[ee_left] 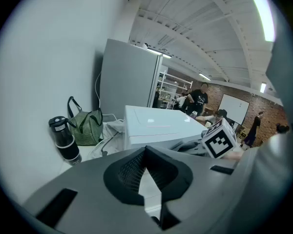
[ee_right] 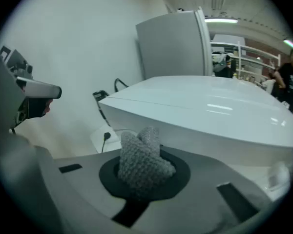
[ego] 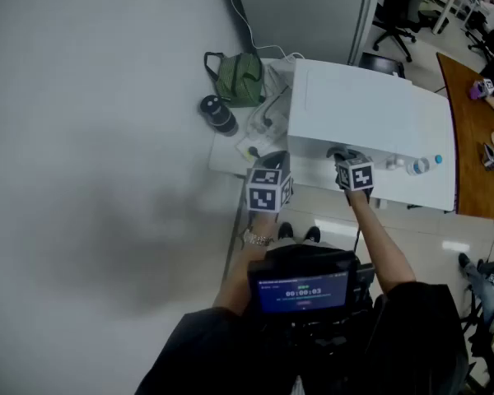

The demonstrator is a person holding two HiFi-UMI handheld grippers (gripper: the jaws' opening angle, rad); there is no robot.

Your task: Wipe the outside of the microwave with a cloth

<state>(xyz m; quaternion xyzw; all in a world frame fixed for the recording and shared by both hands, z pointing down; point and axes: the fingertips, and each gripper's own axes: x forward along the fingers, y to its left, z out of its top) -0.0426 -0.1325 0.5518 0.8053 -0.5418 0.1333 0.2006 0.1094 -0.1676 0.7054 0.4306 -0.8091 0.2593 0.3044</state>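
A white microwave (ego: 370,130) stands on a white table (ego: 226,159); it also fills the right gripper view (ee_right: 200,111) and sits mid-frame in the left gripper view (ee_left: 156,126). My right gripper (ego: 343,156) is at the microwave's near left corner, shut on a grey knitted cloth (ee_right: 141,160) that bunches up between its jaws (ee_right: 141,174). My left gripper (ego: 272,164) hovers just left of it, beside the microwave. In its own view the left gripper (ee_left: 146,155) has its pads closed together with nothing in them.
A green striped bag (ego: 240,76), a black bottle (ego: 218,113) and loose white cables (ego: 267,109) crowd the table left of the microwave. A plastic bottle (ego: 416,165) lies at the microwave's near right. A wall is on the left, and a brown desk (ego: 477,138) on the right.
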